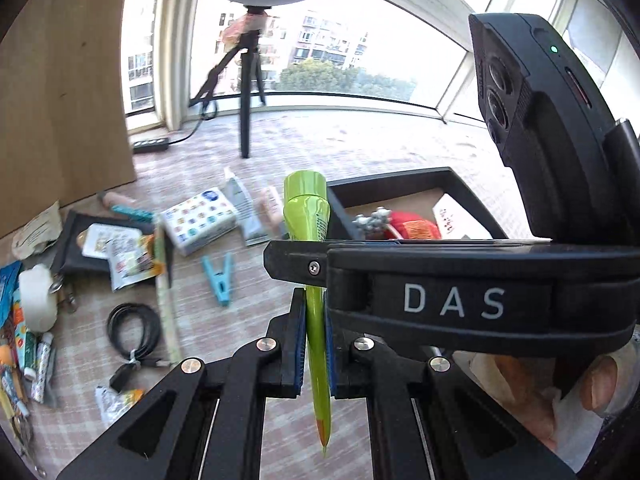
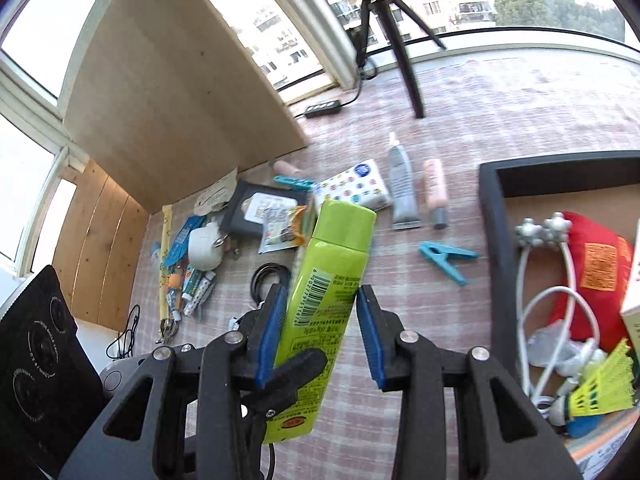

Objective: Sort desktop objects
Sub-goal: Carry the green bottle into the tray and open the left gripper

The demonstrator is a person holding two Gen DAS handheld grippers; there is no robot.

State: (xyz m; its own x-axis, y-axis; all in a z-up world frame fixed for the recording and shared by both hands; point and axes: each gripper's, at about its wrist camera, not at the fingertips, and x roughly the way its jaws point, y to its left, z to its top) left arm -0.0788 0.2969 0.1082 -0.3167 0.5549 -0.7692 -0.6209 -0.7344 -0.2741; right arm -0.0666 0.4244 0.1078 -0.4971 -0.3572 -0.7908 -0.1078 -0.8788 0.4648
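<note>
The left tongs [image 1: 316,344] are pressed together on the flat crimped end of a lime-green tube [image 1: 310,216], which stands upright between the blue pads with its cap at the top, above the checked tabletop [image 1: 248,320]. In the right wrist view the same green tube [image 2: 328,300] sits between the right tongs [image 2: 322,332]; the left pad [image 2: 272,332] lies against the tube, while the right pad [image 2: 370,336] stands a little apart from it, so the right tongs are spread. The black tray [image 2: 490,220] lies to the right, holding a red packet [image 2: 592,272] and a white cord [image 2: 568,320]. A blue clothes peg [image 2: 446,258] lies on the tabletop between tube and tray.
</note>
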